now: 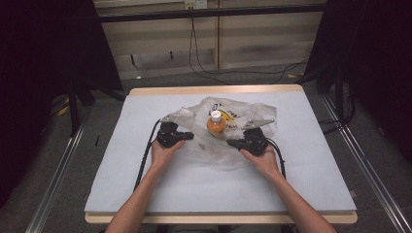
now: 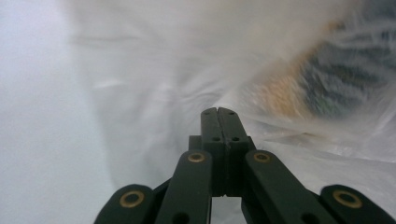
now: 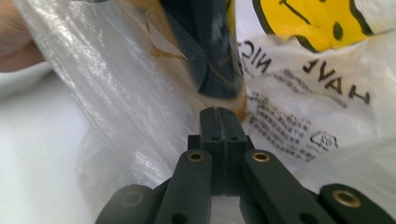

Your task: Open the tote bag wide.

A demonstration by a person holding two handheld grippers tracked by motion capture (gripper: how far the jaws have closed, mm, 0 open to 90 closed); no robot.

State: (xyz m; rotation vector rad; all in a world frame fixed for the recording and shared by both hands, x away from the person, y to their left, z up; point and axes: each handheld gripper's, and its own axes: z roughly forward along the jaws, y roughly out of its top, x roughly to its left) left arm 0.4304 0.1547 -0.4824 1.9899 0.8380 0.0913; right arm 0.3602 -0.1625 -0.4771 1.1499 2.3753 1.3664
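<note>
A crumpled clear plastic bag (image 1: 245, 112) with a yellow smiley print lies in the middle of the table. An orange bottle (image 1: 215, 124) with a white cap stands upright inside it. My left gripper (image 1: 188, 135) rests at the bag's left edge and my right gripper (image 1: 231, 143) at its lower right side. In the left gripper view the left gripper (image 2: 218, 112) has its jaws pressed together, tips against the bag (image 2: 173, 70). The right gripper (image 3: 219, 112) is also shut, pointing at the bottle (image 3: 212, 56) through the plastic (image 3: 289, 130). I see no plastic pinched between either pair of jaws.
The white table cover (image 1: 194, 184) stretches wide around the bag. The wooden table edge (image 1: 218, 90) runs along the back, with black stands and floor cables beyond. Both forearms come in from the near side.
</note>
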